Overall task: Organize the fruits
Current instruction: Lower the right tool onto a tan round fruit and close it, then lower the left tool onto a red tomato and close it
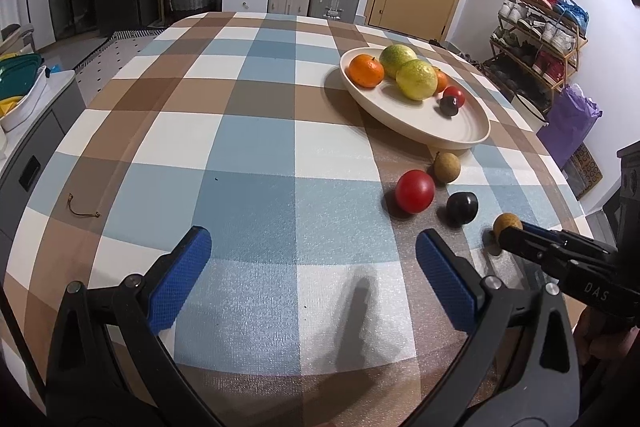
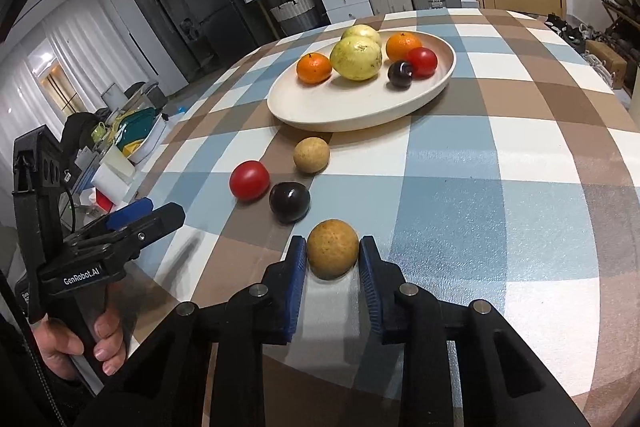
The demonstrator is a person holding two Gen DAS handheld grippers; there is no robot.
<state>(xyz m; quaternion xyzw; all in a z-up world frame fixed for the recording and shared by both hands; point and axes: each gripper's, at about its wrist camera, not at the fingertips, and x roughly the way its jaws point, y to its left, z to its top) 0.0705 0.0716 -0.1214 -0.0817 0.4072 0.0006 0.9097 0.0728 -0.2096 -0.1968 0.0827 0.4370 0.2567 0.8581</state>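
The right tongs pinch a brown fruit on the checked tablecloth; its underside is hidden. The left tongs gape wide, empty. The plate lies beyond.

left hand-held gripper: jaws wide, nothing between | right hand-held gripper: seemingly clamped on brown fruit, tips partly hidden | tomato, plum loose on desk | plate behind
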